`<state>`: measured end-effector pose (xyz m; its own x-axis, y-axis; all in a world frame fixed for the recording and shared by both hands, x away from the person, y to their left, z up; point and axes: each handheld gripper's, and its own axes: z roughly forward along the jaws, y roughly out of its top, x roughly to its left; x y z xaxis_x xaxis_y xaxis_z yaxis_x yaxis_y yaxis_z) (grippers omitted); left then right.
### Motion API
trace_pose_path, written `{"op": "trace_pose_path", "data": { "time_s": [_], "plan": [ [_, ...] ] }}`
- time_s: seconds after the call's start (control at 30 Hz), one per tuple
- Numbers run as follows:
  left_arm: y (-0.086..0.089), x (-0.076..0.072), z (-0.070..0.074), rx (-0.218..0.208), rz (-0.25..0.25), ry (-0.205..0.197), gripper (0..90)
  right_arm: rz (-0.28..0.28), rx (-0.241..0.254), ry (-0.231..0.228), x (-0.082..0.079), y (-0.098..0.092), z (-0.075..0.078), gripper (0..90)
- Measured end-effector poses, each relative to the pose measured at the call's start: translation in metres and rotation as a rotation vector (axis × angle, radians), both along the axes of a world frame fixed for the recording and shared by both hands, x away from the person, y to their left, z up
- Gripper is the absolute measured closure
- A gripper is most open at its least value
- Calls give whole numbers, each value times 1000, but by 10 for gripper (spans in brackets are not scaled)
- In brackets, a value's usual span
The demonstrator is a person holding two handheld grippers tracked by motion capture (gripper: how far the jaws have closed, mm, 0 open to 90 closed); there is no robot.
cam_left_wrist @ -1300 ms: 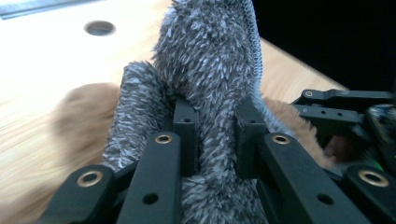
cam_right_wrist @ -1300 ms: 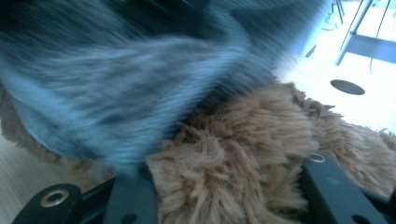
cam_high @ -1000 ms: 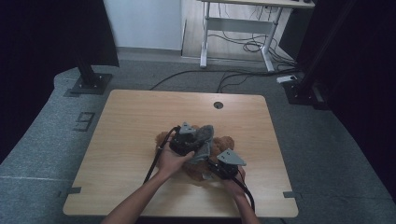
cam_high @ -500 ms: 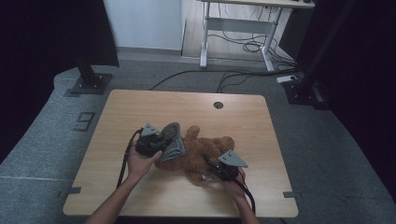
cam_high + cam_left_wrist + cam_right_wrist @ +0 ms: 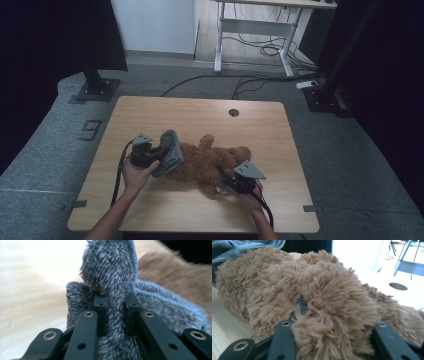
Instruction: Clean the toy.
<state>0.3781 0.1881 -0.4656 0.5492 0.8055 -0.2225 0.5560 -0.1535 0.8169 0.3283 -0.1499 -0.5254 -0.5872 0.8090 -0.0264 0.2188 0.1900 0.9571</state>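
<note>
The left gripper was seen clamped on a grey fuzzy cloth: in the left gripper view a fold of that cloth was pinched between both black jaws, with pile bulging above and below the pads. The gripper was held by the left hand at the table's left-centre, w/ its cable looped down along the forearm toward the near edge.

The cloth was bunched and stood up from the jaws, its right edge touching the left end of a brown teddy bear; whether it was wrapped round part of the bear couldn't be told.

The right gripper was closed on the bear's near side. In the right gripper view brown fur was packed between the jaws and spilled over them, so the pads were mostly hidden, but a grip on the bear was plain. The gripper was held by the right hand, near-right of centre, w/ a grey three-cornered plate on top.

The bear was laid across the middle of the wooden table, lengthwise left to right, limbs spread toward the far side. A round hole was set in the tabletop far of the bear, well apart from it. Beyond the table, grey carpet, cables and a white desk frame were seen.
</note>
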Motion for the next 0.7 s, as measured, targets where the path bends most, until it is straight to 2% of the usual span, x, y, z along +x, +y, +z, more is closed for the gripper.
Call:
{"op": "trace_pose_path", "data": {
  "time_s": [0.13,0.27,0.3,0.4,0.5,0.57,0.6,0.7],
  "plan": [
    [-35,2,20,7,-71,-33,760,1,0,0,0,0,0,572],
    [-88,10,36,53,-153,-54,758,2,0,4,1,0,0,569],
    [-108,12,40,64,-183,-50,758,2,1,6,1,0,1,569],
    [-139,17,40,86,-227,-35,758,5,-3,1,0,0,1,569],
    [-167,21,31,124,-257,-5,757,11,-15,-8,0,0,1,567],
    [-175,23,22,180,-259,-10,756,16,-26,-13,-2,0,1,565],
    [-175,23,19,184,-257,-9,756,18,-32,-15,-2,0,0,564],
    [-163,28,15,122,-250,42,756,24,-36,-21,-2,-1,-1,563]
  ]
}}
